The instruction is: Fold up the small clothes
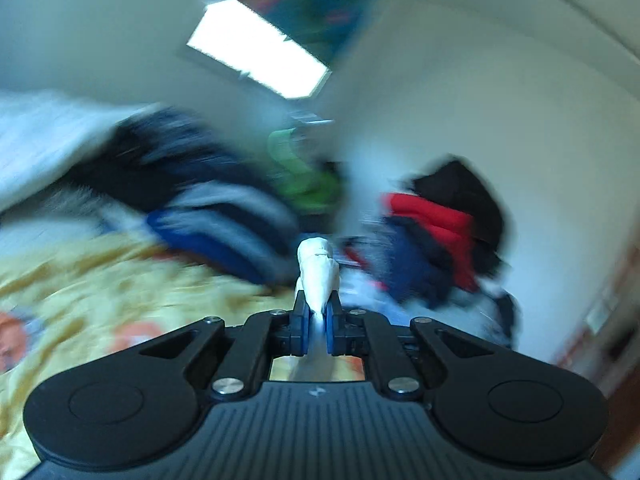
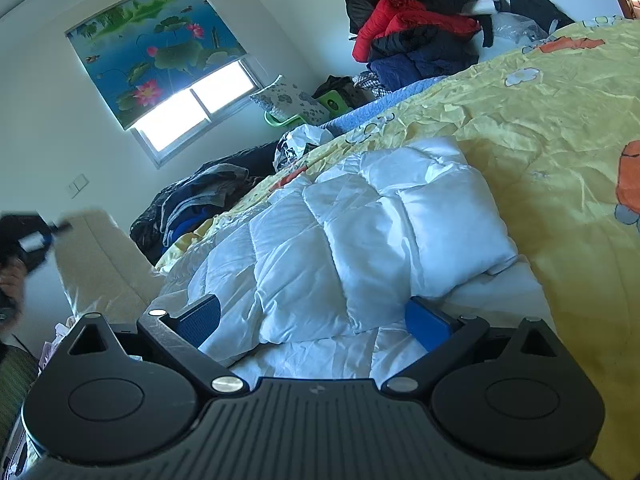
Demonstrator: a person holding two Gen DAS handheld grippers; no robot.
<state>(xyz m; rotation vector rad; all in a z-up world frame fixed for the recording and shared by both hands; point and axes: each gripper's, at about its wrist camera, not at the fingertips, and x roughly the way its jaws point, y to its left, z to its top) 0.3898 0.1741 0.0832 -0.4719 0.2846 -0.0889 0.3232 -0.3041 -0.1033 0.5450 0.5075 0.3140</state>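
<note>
White padded garment (image 1: 318, 276), seen from the left wrist: a bunched white fold pinched between the blue pads (image 1: 303, 330) of the left gripper (image 1: 318, 330), jaws drawn narrow and clamped on the cloth. Held up above a yellow printed bedsheet (image 1: 100, 280). Heavy blur everywhere beyond the fingers. Smeared behind: a pile of dark and blue clothes (image 1: 208, 216), a red jacket (image 1: 432, 224), a bright window (image 1: 260, 48).

From the right wrist: same white garment (image 2: 360, 232) spread quilted and puffy on the yellow bedsheet (image 2: 540, 140), lying straight ahead between the two blue pads (image 2: 198, 318) of the right gripper (image 2: 314, 320). Jaws wide apart, gripping nothing; cloth edges near both fingers. At far left, blurred, a hand (image 2: 12, 276) with the other gripper. Farther back: lotus-print window blind (image 2: 156, 44), heap with red jacket (image 2: 404, 24), dark clothes (image 2: 200, 196) along the bed's far edge.
</note>
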